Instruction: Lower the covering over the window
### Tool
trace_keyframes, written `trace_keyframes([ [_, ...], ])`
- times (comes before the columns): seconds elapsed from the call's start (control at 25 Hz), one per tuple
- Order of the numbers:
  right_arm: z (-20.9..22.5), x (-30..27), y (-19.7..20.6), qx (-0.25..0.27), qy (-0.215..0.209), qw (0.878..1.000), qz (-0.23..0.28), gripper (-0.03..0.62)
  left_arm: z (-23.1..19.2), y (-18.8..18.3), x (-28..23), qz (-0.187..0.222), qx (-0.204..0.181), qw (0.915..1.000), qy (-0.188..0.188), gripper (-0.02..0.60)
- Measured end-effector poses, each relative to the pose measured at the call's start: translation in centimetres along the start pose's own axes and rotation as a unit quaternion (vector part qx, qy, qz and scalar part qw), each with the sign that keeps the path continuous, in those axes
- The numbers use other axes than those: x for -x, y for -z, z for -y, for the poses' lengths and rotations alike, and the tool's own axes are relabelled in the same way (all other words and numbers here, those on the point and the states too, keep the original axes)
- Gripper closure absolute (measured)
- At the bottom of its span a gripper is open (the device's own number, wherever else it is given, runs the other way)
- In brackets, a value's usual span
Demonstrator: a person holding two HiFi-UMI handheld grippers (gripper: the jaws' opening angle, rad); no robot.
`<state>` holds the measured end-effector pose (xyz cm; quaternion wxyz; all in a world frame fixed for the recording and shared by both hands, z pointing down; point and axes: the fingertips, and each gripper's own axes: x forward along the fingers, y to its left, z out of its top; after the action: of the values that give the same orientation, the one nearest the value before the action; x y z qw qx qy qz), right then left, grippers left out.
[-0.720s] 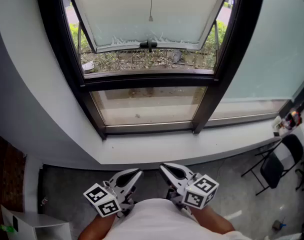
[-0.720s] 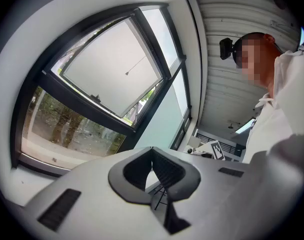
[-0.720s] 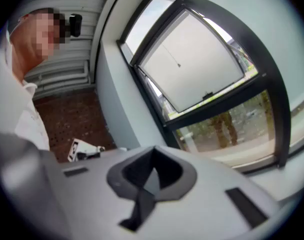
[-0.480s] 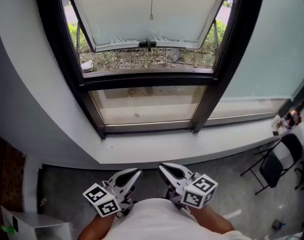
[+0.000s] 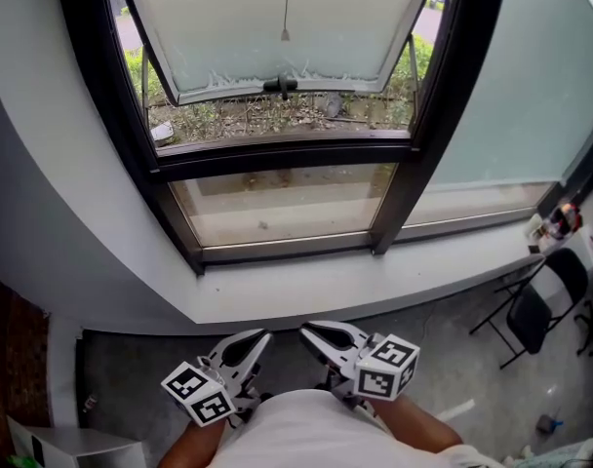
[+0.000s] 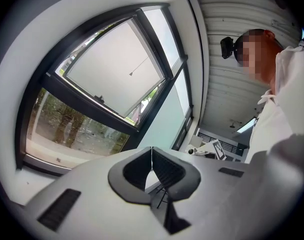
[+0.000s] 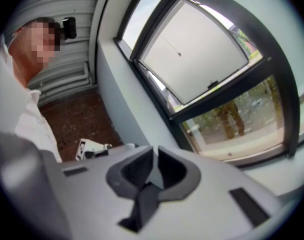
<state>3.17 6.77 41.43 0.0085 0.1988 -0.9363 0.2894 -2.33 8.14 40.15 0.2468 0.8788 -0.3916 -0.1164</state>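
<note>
A black-framed window (image 5: 277,154) fills the upper head view, its frosted upper pane (image 5: 277,18) tilted outward. A thin pull cord ending in a small toggle (image 5: 285,35) hangs in front of that pane; the covering itself is above the picture. The toggle also shows in the left gripper view (image 6: 130,74) and the right gripper view (image 7: 179,54). Both grippers sit low by the person's torso, well short of the sill. The left gripper (image 5: 262,337) (image 6: 152,149) is shut and empty. The right gripper (image 5: 306,331) (image 7: 155,149) is shut with nothing in it.
A white sill (image 5: 355,286) runs below the window, with a grey wall (image 5: 43,193) curving away at the left. A black folding chair (image 5: 540,310) stands at the right, a white box (image 5: 72,447) at the bottom left. A handle (image 5: 280,86) sits on the open pane's lower edge.
The window has slid slightly up and left in the head view as the head turned. Both grippers stay shut and in nearly the same place by the torso.
</note>
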Motion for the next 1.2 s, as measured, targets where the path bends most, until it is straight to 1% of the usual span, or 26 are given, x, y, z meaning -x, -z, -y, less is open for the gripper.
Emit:
trace_keyframes([
  [0.24, 0.0, -1.4, 0.2, 0.032, 0.03, 0.999, 0.001, 0.568, -1.8, -0.6, 2.0, -0.003, -0.01, 0.9998, -0.015, 0.563],
  [0.4, 0.0, -2.4, 0.3, 0.033, 0.05, 0.998, 0.011, 0.568, -3.0, -1.1, 3.8, -0.001, -0.017, 0.9996, -0.025, 0.561],
  [0.68, -0.2, -3.7, 0.9, 0.046, 0.082, 0.995, 0.023, 0.565, -4.7, -1.3, 6.1, -0.005, -0.02, 0.9995, -0.026, 0.561],
  [0.84, 0.4, -3.5, 0.8, 0.052, 0.104, 0.993, 0.03, 0.56, -5.0, -1.0, 6.2, -0.013, -0.021, 0.9995, -0.022, 0.561],
  [0.96, 1.2, -3.4, 0.5, 0.058, 0.117, 0.991, 0.034, 0.54, -5.3, -0.8, 5.8, -0.016, -0.018, 0.9995, -0.021, 0.561],
  [1.2, 4.8, -3.8, -2.1, 0.079, 0.119, 0.989, 0.039, 0.52, -7.0, -1.5, 2.5, -0.012, -0.021, 0.9993, -0.026, 0.561],
])
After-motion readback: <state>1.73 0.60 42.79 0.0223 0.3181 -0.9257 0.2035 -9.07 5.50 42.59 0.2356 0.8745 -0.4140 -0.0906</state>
